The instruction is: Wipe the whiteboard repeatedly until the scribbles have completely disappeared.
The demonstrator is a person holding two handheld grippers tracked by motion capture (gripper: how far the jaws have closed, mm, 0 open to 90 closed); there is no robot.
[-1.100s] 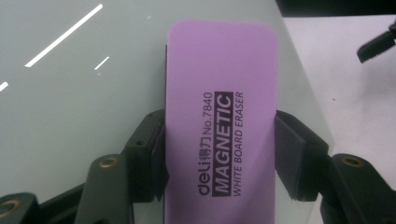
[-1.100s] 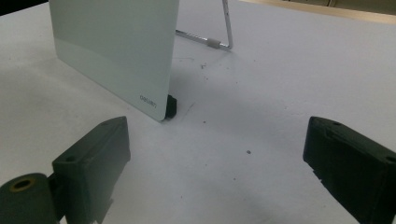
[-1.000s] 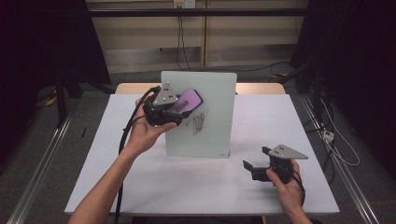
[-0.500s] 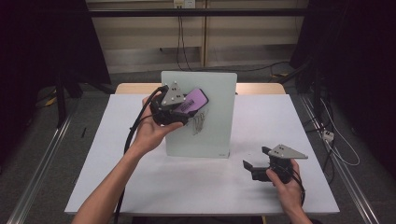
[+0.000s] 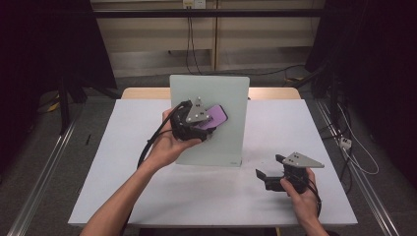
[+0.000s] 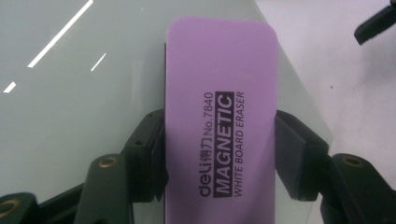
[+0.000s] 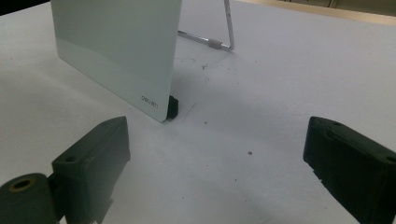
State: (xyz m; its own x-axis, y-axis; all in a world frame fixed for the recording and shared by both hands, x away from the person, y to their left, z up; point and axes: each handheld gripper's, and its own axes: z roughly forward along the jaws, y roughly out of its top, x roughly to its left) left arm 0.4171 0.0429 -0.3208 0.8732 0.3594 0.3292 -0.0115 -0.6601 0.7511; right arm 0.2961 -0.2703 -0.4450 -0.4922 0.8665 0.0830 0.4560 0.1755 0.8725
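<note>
From above, the left tool [image 5: 196, 120] is hiding most of the purple eraser [image 5: 216, 116]. The left gripper view is showing its printed label, jaws clamping both long edges, eraser lying flat against the whiteboard [image 5: 226, 98]. The right tool [image 5: 275, 172] is sitting wide open on the worktop [image 5: 123, 147], nothing between its jaws.

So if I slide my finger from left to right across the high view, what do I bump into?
Left gripper holding the purple eraser → right edge of the whiteboard → right gripper.
</note>
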